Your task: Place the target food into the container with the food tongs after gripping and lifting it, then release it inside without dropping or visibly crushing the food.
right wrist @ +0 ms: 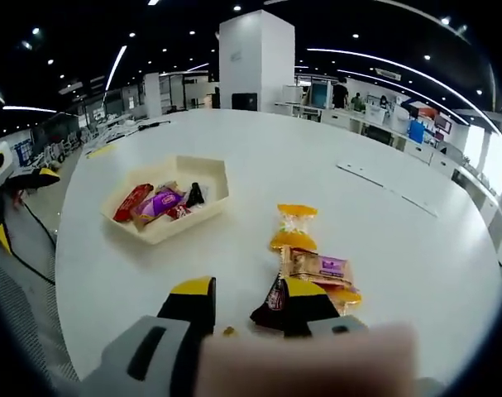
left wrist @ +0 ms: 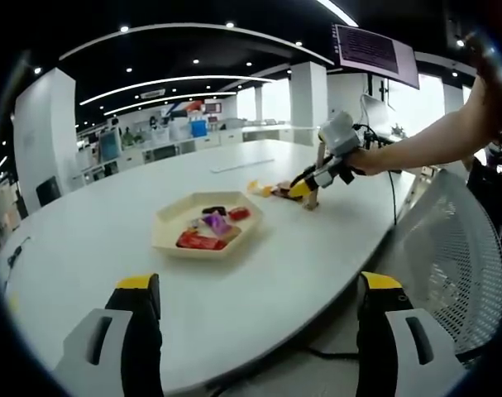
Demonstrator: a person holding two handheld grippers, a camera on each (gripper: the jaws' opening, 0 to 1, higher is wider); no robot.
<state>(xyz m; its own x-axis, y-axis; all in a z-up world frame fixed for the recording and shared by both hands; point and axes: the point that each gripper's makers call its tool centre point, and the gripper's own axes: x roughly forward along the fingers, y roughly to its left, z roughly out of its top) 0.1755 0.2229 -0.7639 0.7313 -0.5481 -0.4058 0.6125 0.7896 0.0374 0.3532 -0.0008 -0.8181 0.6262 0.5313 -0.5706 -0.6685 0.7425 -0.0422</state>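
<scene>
Spanning both views: white desk (right wrist: 317,157); hexagonal tray (right wrist: 207,207) w/ several wrapped snacks sits mid-desk, and a loose pile of snack packets (right wrist: 304,265) lies near the desk edge on the right gripper's side. Right gripper (right wrist: 246,302), jaws wide, nothing held, sits right at the pile, dark packet (right wrist: 273,308) just ahead of its tips; pile's long axis runs straight away from it, tray off to its left. Left gripper (left wrist: 259,298), jaws wide & empty, hangs at the opposite desk edge, well apart from the pile, so right is nearer.

Open office, white pillar (right wrist: 256,58)
</scene>
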